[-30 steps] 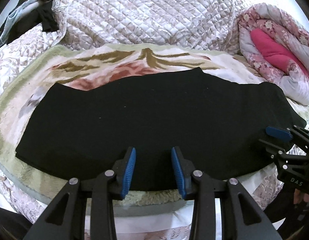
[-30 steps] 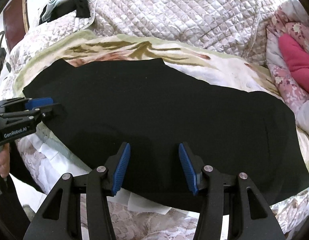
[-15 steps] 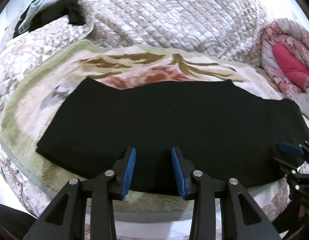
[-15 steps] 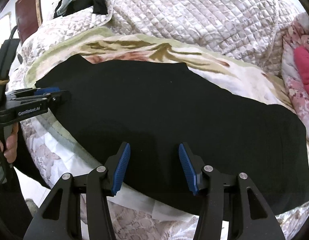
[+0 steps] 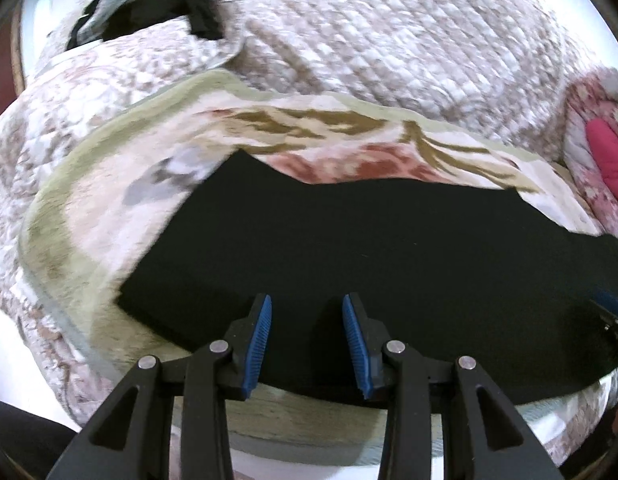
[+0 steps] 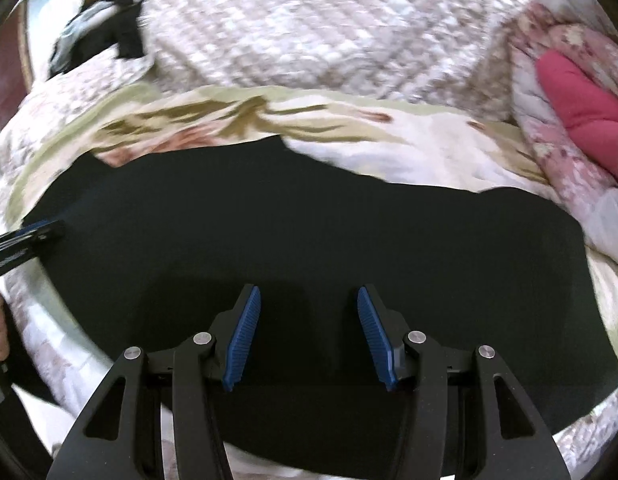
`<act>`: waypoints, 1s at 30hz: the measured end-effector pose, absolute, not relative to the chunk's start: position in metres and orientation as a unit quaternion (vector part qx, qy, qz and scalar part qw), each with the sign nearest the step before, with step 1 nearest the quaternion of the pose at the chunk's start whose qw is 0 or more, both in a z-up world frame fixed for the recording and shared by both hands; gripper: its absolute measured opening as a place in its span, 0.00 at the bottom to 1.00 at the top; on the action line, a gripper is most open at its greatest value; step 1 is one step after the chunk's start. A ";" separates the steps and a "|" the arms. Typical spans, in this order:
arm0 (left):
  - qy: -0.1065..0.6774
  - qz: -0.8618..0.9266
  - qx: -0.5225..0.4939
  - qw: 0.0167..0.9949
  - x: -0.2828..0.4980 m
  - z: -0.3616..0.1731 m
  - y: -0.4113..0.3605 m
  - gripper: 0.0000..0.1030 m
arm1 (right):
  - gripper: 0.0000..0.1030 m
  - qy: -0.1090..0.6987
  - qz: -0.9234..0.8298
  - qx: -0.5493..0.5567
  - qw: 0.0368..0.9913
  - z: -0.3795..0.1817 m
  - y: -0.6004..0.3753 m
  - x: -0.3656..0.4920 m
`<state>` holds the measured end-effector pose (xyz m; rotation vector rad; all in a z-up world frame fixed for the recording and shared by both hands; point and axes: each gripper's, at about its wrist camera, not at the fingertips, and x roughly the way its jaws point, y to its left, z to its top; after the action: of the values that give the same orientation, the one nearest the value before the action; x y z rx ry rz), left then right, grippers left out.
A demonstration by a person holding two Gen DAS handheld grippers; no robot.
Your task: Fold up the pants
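I see the black pants (image 5: 369,264) spread flat on the bed's floral blanket (image 5: 109,208), already a long band that I judge folded leg over leg. They stretch ahead of and beneath both sets of jaws. My left gripper (image 5: 307,336) and right gripper (image 6: 309,332) hang over the near edge, jaws spread and pinching nothing. The crosswise folds remain.

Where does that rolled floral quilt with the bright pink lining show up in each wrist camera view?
Left wrist view: the rolled floral quilt sits at the far right edge, partly cut off.
Right wrist view: the quilt is at upper right, more fully visible.
Shared landmark: the black pants lying flat just below-left of it.
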<state>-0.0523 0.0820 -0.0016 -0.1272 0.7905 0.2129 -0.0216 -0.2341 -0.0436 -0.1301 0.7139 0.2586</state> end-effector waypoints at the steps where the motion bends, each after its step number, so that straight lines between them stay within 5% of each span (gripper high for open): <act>1: 0.384 0.113 -0.067 0.914 -0.053 -0.001 0.087 0.39 | 0.50 0.348 0.120 -0.061 0.928 -0.043 -0.236 -0.020; 30: 0.399 0.099 -0.087 0.907 -0.086 0.003 0.090 0.47 | 0.50 0.346 0.176 -0.093 0.917 -0.049 -0.212 -0.057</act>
<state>-0.0859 0.0904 0.0031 -0.1795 0.8243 0.2040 -0.0570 -0.2121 -0.0488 -0.1913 0.7128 0.3618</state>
